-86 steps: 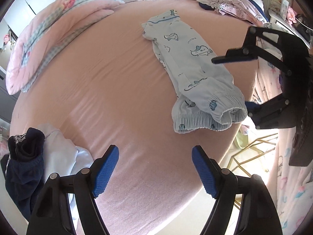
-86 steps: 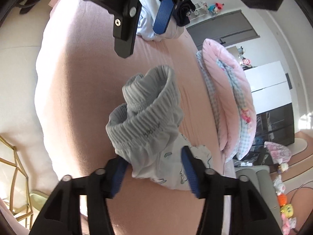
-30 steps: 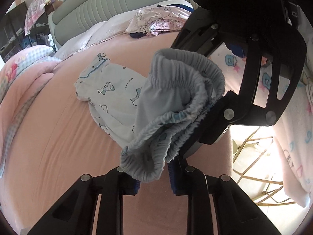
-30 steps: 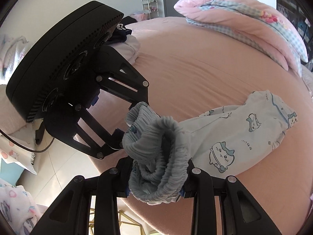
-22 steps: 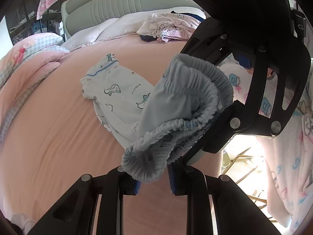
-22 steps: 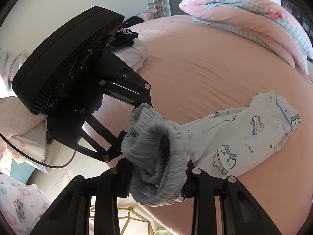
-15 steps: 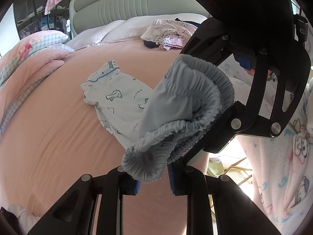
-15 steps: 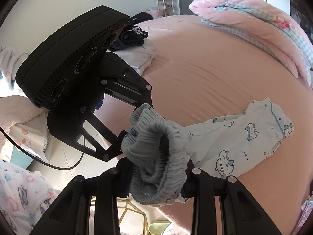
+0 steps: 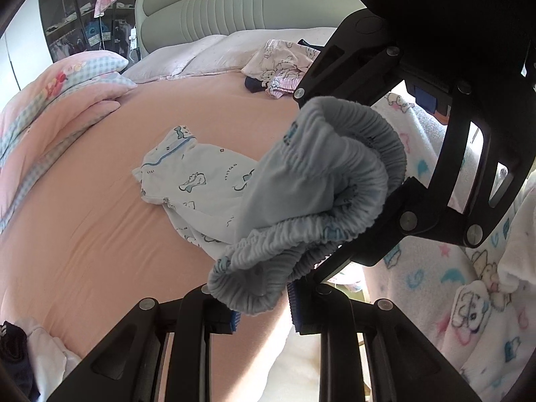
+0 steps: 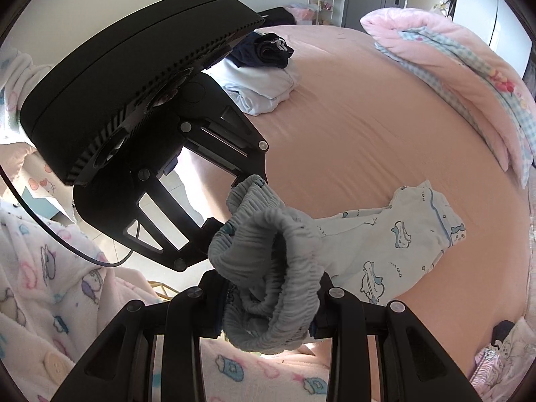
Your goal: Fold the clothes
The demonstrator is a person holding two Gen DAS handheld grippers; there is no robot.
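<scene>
Pale blue child's trousers [image 9: 194, 177] with a cartoon print trail over the pink bed sheet [image 9: 83, 234], leg ends resting on the bed. Their gathered elastic waistband [image 9: 335, 181] is lifted off the sheet. My left gripper [image 9: 264, 311] is shut on one bunched part of the waistband, its blue pads mostly hidden by cloth. The right gripper [image 10: 268, 315] is shut on another part of the waistband [image 10: 268, 268], with the trouser legs [image 10: 385, 251] running off to the right. Each gripper's black frame fills much of the other's view.
A folded pink and check quilt [image 10: 469, 67] lies along the far side of the bed. A stack of folded clothes [image 10: 264, 77] sits near one corner. Loose pyjamas [image 9: 281, 63] lie by the pillows. A person's patterned fleece [image 9: 452, 301] is close at the bed edge.
Both grippers have risen together with the waistband, drawing the trousers higher off the sheet. Both views have rolled a little. Neither grip has changed.
</scene>
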